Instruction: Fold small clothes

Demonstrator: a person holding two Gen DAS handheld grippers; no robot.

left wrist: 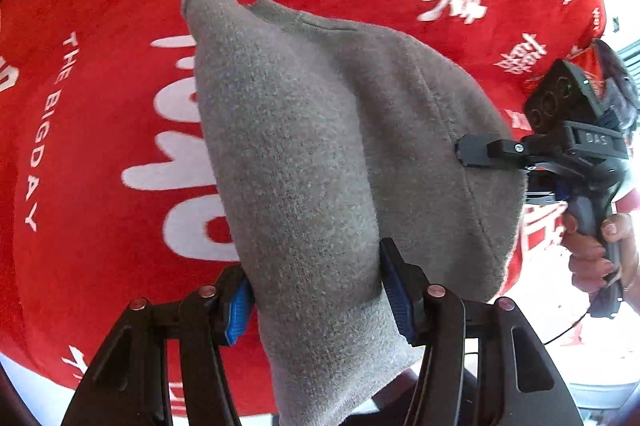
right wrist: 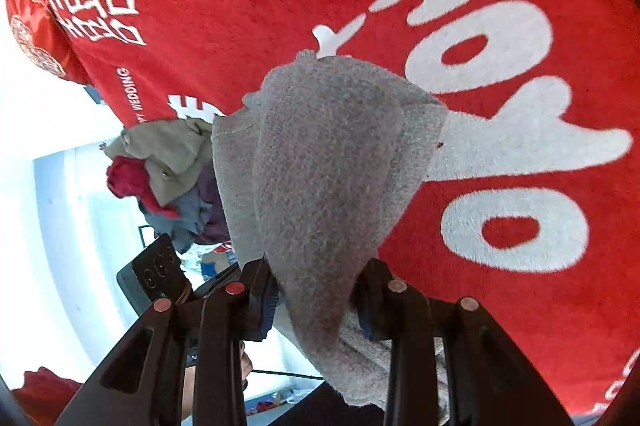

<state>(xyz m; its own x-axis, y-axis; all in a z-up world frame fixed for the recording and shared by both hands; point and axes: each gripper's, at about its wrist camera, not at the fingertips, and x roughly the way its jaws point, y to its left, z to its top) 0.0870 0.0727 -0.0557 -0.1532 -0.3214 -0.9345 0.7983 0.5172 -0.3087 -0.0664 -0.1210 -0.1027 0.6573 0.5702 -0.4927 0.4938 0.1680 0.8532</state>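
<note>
A grey knitted garment (left wrist: 320, 154) hangs lifted above a red cloth (left wrist: 100, 6) printed with large white characters and small lettering that reads "THE BIGDAY". The left gripper (left wrist: 318, 290) has its jaws closed on a bunched fold of the garment, the blue pads (left wrist: 396, 290) pressing into the knit on both sides. In the left wrist view the right gripper (left wrist: 472, 150) reaches in from the right edge and pinches the garment's far side near a seam, with the person's right hand (left wrist: 600, 250) wrapped around its handle. The right wrist view shows the right gripper's jaws clamped on a gathered part of the same grey garment. A pile of other clothes (right wrist: 168, 178), olive, dark red and blue-grey, lies at the cloth's left edge in that view.
</note>
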